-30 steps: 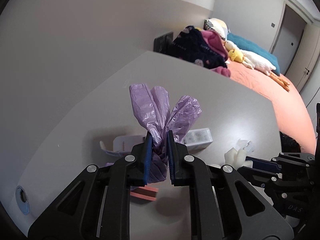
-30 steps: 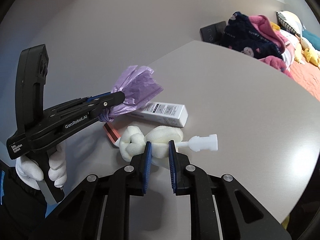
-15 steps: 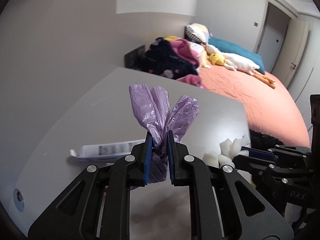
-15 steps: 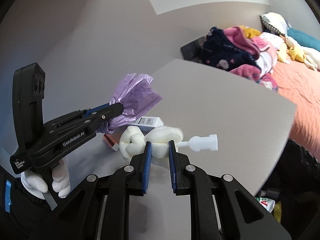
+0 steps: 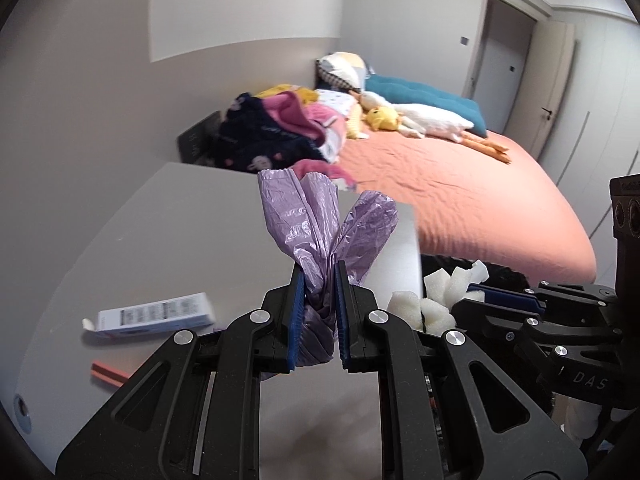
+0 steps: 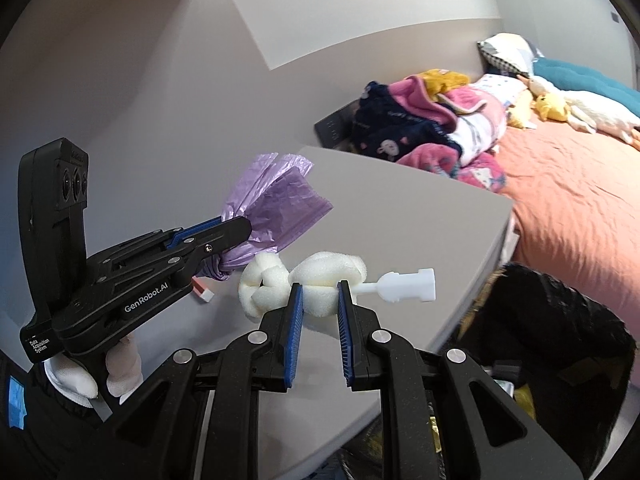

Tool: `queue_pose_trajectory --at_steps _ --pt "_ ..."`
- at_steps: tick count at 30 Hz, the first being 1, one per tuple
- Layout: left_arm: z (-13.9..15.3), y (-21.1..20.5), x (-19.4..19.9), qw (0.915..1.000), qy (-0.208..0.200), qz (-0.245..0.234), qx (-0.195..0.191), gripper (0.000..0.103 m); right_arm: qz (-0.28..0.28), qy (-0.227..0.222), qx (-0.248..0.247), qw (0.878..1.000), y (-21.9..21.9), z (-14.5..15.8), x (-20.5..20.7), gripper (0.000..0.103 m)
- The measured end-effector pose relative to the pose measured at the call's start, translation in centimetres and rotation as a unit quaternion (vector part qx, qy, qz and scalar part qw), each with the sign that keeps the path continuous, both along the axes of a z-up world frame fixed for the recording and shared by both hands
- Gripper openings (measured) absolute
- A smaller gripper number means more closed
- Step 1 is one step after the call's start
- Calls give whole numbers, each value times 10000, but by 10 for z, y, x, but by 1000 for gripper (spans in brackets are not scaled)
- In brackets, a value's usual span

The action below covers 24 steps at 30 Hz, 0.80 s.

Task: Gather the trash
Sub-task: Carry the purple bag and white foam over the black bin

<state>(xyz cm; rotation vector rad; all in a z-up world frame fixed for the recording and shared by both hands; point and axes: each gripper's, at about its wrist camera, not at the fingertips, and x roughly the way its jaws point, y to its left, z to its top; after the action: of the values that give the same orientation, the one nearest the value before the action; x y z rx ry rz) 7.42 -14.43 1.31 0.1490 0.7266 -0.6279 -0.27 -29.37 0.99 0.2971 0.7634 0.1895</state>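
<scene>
My left gripper (image 5: 318, 276) is shut on a crumpled purple plastic bag (image 5: 320, 224) and holds it above the grey table (image 5: 180, 232). It also shows in the right wrist view (image 6: 236, 232) with the bag (image 6: 276, 204). My right gripper (image 6: 320, 292) is shut on a knotted white foam piece (image 6: 316, 276) with a white plastic part (image 6: 408, 286) sticking out to the right. The foam also shows in the left wrist view (image 5: 436, 300), near the table's right edge. A white carton (image 5: 156, 316) and a pink flat piece (image 5: 110, 372) lie on the table.
A dark bin with a black liner (image 6: 560, 336) stands beyond the table's right edge, with trash inside. Behind it is a bed with an orange sheet (image 5: 460, 196), piled clothes (image 5: 280, 132) and soft toys. A door (image 5: 500, 64) is at the far right.
Both grippers have moved right with their loads, towards the table's right edge. The bin has come into the right wrist view. The carton and pink piece have slid left in the left wrist view.
</scene>
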Motion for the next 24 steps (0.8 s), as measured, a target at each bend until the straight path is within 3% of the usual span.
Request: queue_pose_trajectory --at_steps 24 --pt "4 -114 -43 9922 -32 -1248 30 14 -1121 -148 31 9936 -101 6 -63 19"
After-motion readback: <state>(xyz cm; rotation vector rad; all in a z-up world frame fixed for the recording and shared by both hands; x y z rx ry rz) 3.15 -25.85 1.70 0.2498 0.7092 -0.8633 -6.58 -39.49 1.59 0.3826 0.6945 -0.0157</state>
